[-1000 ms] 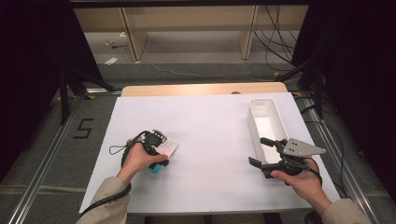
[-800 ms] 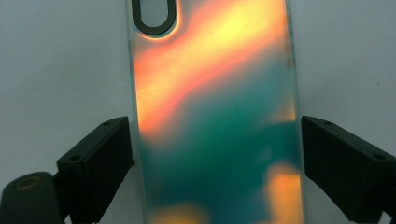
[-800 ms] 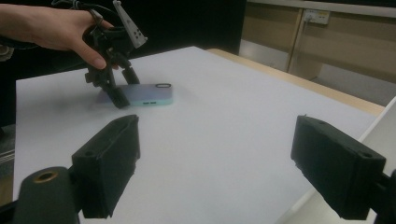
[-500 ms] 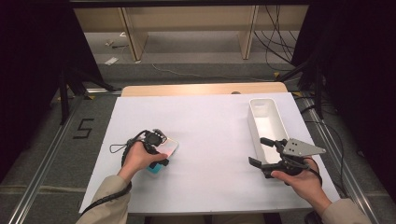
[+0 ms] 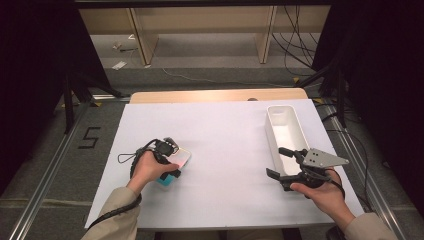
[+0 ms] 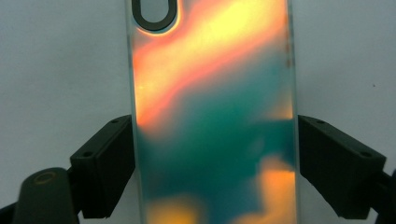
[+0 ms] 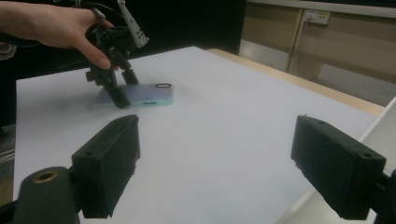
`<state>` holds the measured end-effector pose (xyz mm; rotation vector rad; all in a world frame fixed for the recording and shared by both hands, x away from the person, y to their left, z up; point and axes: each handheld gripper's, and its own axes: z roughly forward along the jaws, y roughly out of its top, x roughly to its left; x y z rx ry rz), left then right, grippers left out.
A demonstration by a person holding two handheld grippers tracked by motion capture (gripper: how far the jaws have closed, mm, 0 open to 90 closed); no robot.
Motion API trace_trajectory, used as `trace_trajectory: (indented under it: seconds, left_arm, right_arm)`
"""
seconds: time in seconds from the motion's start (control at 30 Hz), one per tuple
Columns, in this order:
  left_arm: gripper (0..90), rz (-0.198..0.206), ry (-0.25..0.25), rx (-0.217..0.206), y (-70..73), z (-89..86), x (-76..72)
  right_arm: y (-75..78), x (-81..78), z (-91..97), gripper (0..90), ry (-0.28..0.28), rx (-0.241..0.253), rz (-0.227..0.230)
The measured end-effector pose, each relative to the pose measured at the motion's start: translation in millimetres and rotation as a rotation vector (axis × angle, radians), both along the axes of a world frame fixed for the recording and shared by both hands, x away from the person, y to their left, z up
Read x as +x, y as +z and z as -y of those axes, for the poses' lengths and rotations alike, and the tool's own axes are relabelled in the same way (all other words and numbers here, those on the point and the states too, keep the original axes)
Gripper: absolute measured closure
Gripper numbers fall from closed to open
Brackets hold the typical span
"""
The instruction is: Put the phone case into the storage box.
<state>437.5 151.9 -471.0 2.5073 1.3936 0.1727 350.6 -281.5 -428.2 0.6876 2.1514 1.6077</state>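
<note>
While the left tongs (image 6: 215,140) straddle the glossy flat phone with the orange-and-teal back (image 6: 210,93), their jaws have just been closing with it between them, and each black pad now stands right at one long edge; whether they already press cannot be told. The step in hand looks like gripping the phone across its width, and it is probably done best by keeping both pads square on the thin edges, low against the white-covered counter (image 5: 225,130), so that the slick slab does not pop out or tilt as it leaves the surface. The phone lies flat near the counter's left front part. The right tongs (image 5: 276,161) hang wide open over the right front part with nothing between them, just short of the long white plastic tray (image 5: 272,130) that stands farther back. The left gripper view gives the fit of pads to edges closely, which the high view hides under the hand. The right gripper view adds the phone's side profile, flat on the counter, and the high view alone sets phone and tray well apart.
</note>
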Motion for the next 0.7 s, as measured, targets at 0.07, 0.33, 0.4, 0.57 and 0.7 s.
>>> trace_trajectory:
  seconds: [0.07,0.33,0.4,0.57,0.7]
  left_arm:
    - [15.8,0.0,0.004,0.0,0.2,0.2,-0.2]
    - [16.6,-0.004,0.011,-0.001,0.4,0.4,-0.5]
    - [16.8,-0.001,0.011,0.002,0.6,0.2,-0.5]
    - [16.9,0.0,0.011,-0.002,0.7,-0.3,-1.1]
    - [17.0,-0.004,0.016,-0.024,1.2,-1.0,-1.9]
  right_arm:
    - [0.0,0.0,0.0,16.5,0.0,0.0,0.0]
    - [0.1,-0.1,0.1,16.5,-0.001,0.001,0.003]
    - [0.1,0.0,0.2,16.5,-0.001,0.001,0.002]
    - [0.3,-0.1,0.1,16.5,0.0,0.002,0.003]
    - [0.3,-0.1,0.1,16.5,0.0,0.002,0.004]
